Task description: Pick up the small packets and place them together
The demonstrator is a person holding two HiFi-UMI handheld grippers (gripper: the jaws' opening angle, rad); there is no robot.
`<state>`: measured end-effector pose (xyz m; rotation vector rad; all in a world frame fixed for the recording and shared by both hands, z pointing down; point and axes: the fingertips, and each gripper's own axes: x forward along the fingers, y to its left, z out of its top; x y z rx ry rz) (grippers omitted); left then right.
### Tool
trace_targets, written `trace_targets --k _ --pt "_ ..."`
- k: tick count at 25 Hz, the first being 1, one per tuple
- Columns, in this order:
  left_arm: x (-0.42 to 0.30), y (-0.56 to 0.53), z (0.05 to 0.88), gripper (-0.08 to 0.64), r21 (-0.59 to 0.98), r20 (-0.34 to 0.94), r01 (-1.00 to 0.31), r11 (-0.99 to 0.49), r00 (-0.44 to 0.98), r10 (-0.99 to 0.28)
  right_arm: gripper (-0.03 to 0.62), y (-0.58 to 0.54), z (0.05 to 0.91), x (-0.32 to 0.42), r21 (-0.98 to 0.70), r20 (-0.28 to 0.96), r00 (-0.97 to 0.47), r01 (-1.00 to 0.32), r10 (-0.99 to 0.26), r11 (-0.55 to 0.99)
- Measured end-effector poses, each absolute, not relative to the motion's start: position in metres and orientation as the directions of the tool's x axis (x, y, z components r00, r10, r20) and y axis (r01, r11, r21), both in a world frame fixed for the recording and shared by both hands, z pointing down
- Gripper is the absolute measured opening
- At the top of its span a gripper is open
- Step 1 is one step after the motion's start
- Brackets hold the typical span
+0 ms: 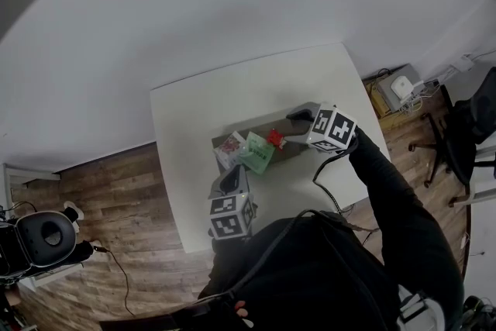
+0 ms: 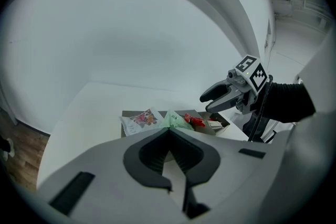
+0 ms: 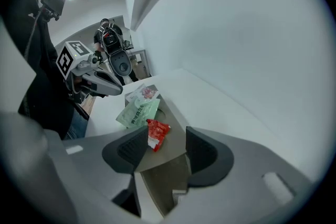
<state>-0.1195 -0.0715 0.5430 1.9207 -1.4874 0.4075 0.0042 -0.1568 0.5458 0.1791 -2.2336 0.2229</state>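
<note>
Right gripper view: right tool [image 3: 160,147] stands wide, nothing gripped. Small red foil packet [image 3: 157,134] lies loose just ahead of one pad, on flat brown card [image 3: 176,118], just beside pale green packet [image 3: 137,112]. Prob. light, limp, slick, so pinch a sealed edge. White worktop [image 3: 226,107] underneath.

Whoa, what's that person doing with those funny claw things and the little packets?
A person holds a gripper in each hand over a brown board on a white table. The right gripper is open just above the red packet, which lies loose beside the green packet and a white packet. The left gripper is shut and empty, back at the board's near edge.
</note>
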Motion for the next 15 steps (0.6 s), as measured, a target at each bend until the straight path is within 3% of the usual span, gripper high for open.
trace_targets --k 8,15 --pt "-0.107 -0.079 0.543 0.001 0.31 0.616 -0.936 -0.168 0.332 -0.714 0.192 -0.167 0.571 0.093 -0.134 0.889 -0.459 -0.285 -0.013 0.949" --pt "-0.101 -0.087 0.537 0.001 0.301 0.613 -0.934 -0.191 0.343 -0.712 0.193 -0.168 0.611 0.119 -0.187 0.918 -0.394 -0.34 0.041 0.922"
